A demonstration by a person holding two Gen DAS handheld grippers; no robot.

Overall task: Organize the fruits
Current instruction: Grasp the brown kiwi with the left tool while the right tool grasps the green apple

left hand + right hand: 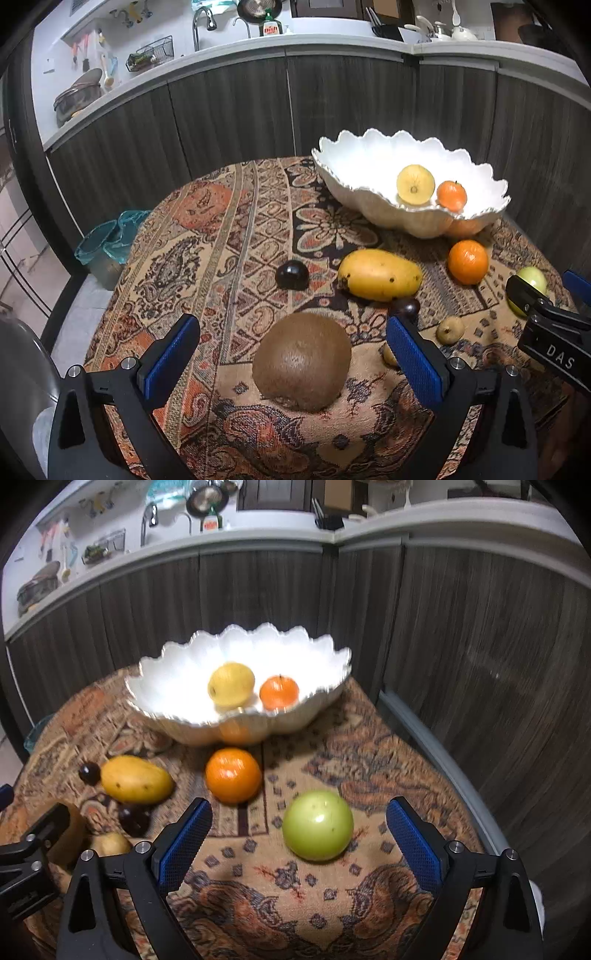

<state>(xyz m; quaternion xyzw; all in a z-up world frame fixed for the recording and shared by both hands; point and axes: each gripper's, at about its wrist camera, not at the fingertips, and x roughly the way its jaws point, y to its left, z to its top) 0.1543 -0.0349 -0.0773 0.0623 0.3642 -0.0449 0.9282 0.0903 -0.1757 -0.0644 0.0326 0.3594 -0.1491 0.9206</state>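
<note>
A white scalloped bowl (373, 206) (173, 720) stands at the table's far side, holding a yellow fruit (415, 184) (231, 684) and a small orange (451, 195) (279, 692). My left gripper (295, 354) is open, its blue pads either side of a brown kiwi (302, 361) on the cloth. My right gripper (299, 834) is open around a green apple (317, 825) (532, 280), not touching it. A mango (379, 275) (136, 780), an orange (468, 261) (233, 775) and dark plums (291, 274) (133, 819) lie on the cloth.
The round table has a patterned cloth (229, 240). Two small yellowish fruits (450, 330) lie near my left gripper's right finger. Dark cabinet fronts (240, 110) stand behind the table. A bin with a blue liner (107, 243) sits on the floor at left.
</note>
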